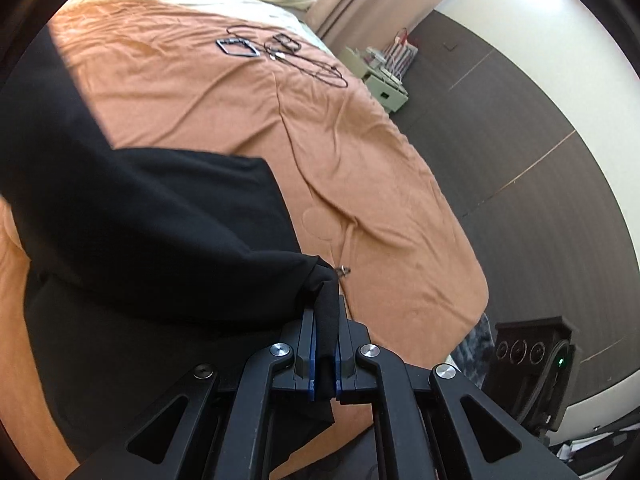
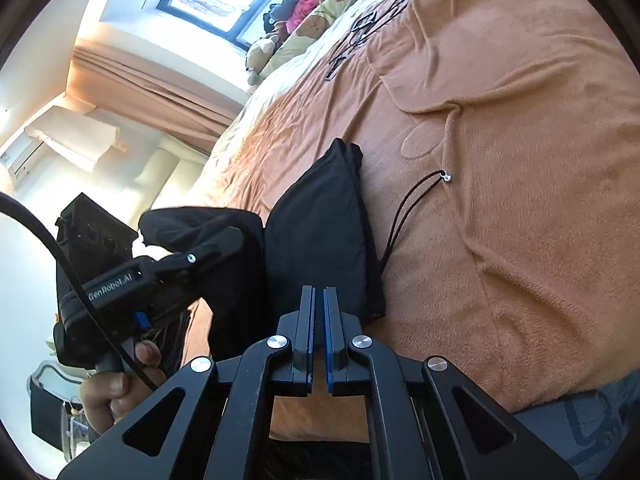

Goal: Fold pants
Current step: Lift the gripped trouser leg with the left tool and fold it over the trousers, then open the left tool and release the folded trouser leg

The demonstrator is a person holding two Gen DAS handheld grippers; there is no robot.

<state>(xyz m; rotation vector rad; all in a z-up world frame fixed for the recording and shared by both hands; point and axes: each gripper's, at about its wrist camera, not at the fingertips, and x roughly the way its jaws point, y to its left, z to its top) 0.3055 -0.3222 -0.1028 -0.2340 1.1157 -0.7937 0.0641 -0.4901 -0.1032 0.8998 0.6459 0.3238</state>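
Black pants (image 1: 152, 216) lie on an orange blanket (image 1: 360, 152) on a bed. My left gripper (image 1: 325, 312) is shut on a bunched edge of the pants and lifts that part off the blanket. In the right wrist view the pants (image 2: 316, 224) lie partly folded, with a black drawstring (image 2: 412, 204) trailing onto the blanket (image 2: 520, 160). My right gripper (image 2: 319, 300) has its jaws nearly together with nothing between them, just short of the pants' near edge. The left gripper (image 2: 224, 244) shows there, hand-held, with the cloth draped over it.
Black cords and a small rectangular frame (image 1: 238, 46) lie farther up the blanket. Pillows and plush toys (image 2: 304, 20) sit at the bed's head. A white bedside cabinet (image 1: 384, 84) stands on the dark floor (image 1: 520, 160). A black device with a green light (image 1: 536, 360) stands by the bed's corner.
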